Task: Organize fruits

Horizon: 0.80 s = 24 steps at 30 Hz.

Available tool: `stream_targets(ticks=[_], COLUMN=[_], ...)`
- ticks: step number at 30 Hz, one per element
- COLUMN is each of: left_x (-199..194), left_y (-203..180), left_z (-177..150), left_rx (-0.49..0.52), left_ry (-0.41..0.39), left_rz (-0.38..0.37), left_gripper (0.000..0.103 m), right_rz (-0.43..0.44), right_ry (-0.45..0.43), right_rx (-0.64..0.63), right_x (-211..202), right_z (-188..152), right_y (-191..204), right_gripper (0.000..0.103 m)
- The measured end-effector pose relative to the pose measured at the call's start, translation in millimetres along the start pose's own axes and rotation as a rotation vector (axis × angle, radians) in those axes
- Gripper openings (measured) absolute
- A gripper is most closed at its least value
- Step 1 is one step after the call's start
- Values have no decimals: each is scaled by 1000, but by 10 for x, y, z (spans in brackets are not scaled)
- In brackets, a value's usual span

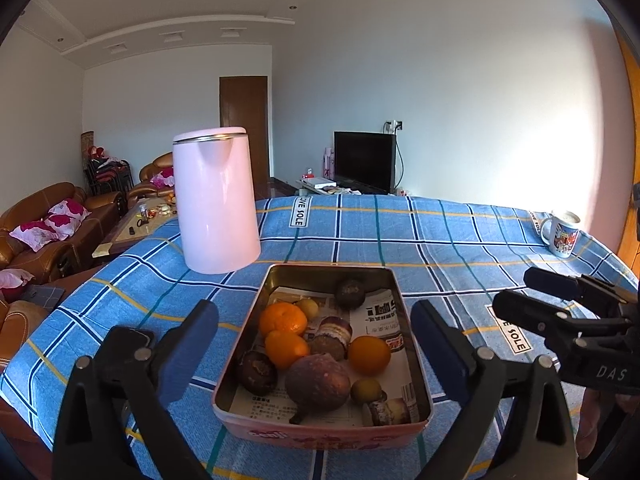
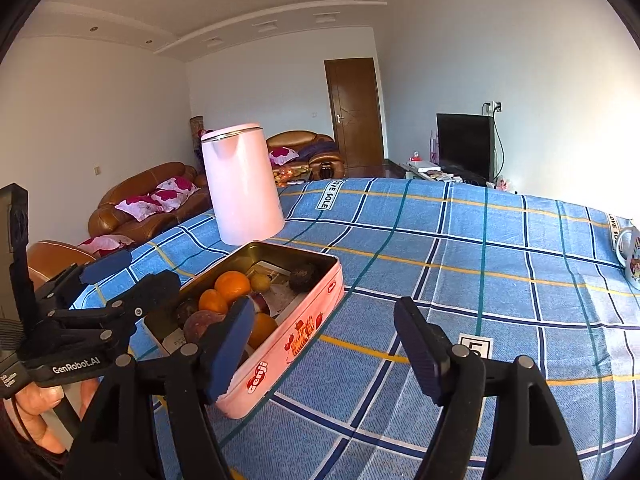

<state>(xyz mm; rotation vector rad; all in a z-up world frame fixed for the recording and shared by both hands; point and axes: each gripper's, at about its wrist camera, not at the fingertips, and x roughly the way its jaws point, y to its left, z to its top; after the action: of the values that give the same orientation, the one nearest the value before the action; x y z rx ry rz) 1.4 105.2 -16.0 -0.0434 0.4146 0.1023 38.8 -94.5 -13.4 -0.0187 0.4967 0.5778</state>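
Fruits (image 1: 320, 344) sit in tin (image 1: 412, 344) on table (image 1: 440, 240); left gripper (image 1: 316, 356) and right gripper (image 2: 324, 354) fingers spread, empty. Judgement: clear tin rim, avoid nudging kettle (image 1: 216, 200).

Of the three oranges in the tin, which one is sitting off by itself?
The orange on the right, lying on the newspaper lining the tin. The other two oranges touch each other on the left; a striped brown fruit lies between them and it.

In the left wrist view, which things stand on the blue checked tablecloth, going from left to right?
Pink kettle → metal tin of fruit → right gripper → mug.
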Motion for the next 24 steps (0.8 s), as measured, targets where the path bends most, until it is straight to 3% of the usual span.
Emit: stream_targets(ticks=[24], left_x=[-143], left_y=[-263], left_z=[18], left_rx=[27], left_ry=[-27], left_rz=[-21], left_gripper=[101], right_rz=[-48], right_ry=[-64], right_rx=[-34], right_x=[-352], right_z=[-69], right_y=[34], right_gripper=[76])
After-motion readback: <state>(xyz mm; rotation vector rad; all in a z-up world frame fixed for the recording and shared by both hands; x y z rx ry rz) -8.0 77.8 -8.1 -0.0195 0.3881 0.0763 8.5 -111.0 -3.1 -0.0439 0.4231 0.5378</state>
